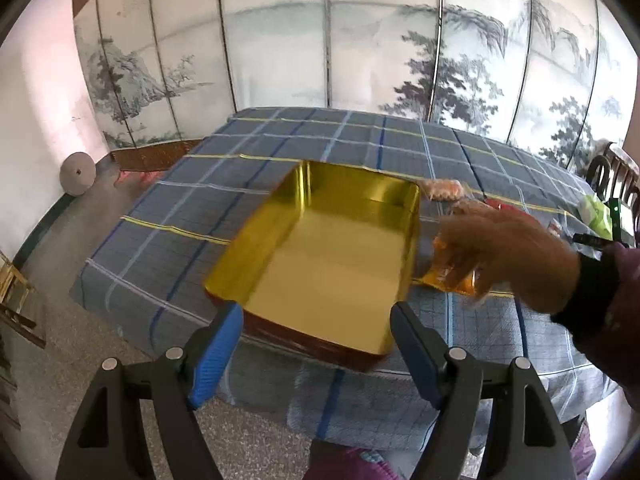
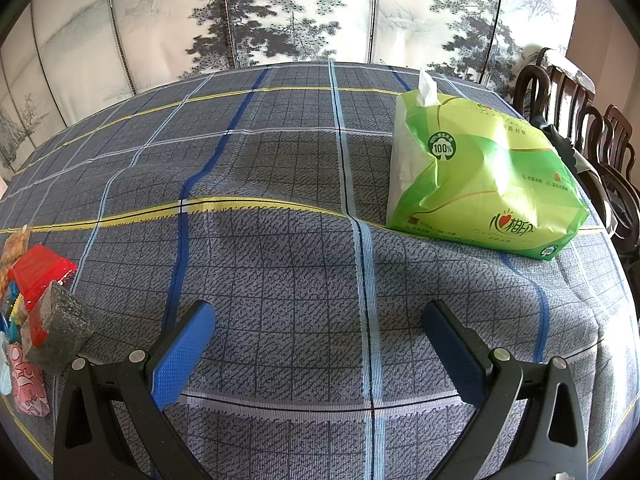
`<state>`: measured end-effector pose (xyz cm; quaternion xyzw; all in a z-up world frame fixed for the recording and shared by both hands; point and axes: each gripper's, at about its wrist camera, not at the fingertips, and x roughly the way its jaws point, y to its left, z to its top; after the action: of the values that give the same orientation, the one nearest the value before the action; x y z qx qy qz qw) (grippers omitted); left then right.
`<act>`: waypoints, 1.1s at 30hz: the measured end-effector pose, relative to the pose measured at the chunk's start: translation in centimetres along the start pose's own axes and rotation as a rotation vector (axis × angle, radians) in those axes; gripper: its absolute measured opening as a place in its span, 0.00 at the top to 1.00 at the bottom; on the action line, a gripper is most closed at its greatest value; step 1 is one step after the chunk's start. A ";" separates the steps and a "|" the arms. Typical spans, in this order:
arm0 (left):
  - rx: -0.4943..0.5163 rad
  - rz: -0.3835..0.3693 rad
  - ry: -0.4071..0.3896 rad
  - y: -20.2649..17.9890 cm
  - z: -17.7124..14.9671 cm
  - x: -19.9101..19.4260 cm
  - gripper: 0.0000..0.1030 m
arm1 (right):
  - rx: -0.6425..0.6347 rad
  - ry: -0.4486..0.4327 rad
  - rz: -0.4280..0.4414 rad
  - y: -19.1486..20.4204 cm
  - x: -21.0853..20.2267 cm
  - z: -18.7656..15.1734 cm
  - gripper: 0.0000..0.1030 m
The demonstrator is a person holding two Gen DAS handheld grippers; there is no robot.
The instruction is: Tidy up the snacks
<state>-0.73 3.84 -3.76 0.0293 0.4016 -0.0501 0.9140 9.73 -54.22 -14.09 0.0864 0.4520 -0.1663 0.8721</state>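
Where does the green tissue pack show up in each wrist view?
Left wrist: the green tissue pack is a small blurred patch at the far right edge, past the bare hand.
Right wrist: the pack lies large at upper right on the cloth.
Shared landmark: the blue plaid tablecloth.

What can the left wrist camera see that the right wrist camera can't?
Only the left wrist view shows the gold tin, empty, and a bare hand beside it on an orange packet. Only the right wrist view shows the green tissue pack close up and a pile of snack packets at the left edge. Both show the plaid tablecloth, the painted screen and open blue-padded grippers.
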 end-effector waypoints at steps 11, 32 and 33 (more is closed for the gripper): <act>0.083 -0.063 0.013 -5.5 0.8 1.8 0.24 | 0.000 0.000 0.000 0.0 0.0 0.0 0.00; 0.119 -0.031 -0.011 -8.6 3.0 2.1 0.24 | 0.000 0.000 0.000 0.0 0.0 0.0 0.00; 0.130 -0.036 -0.004 -9.0 3.0 2.2 0.24 | 0.000 0.000 0.000 0.0 0.0 0.0 0.00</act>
<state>1.94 -5.53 -3.45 0.0809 0.3959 -0.0926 0.9100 9.75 -54.22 -14.10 0.0864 0.4518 -0.1666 0.8721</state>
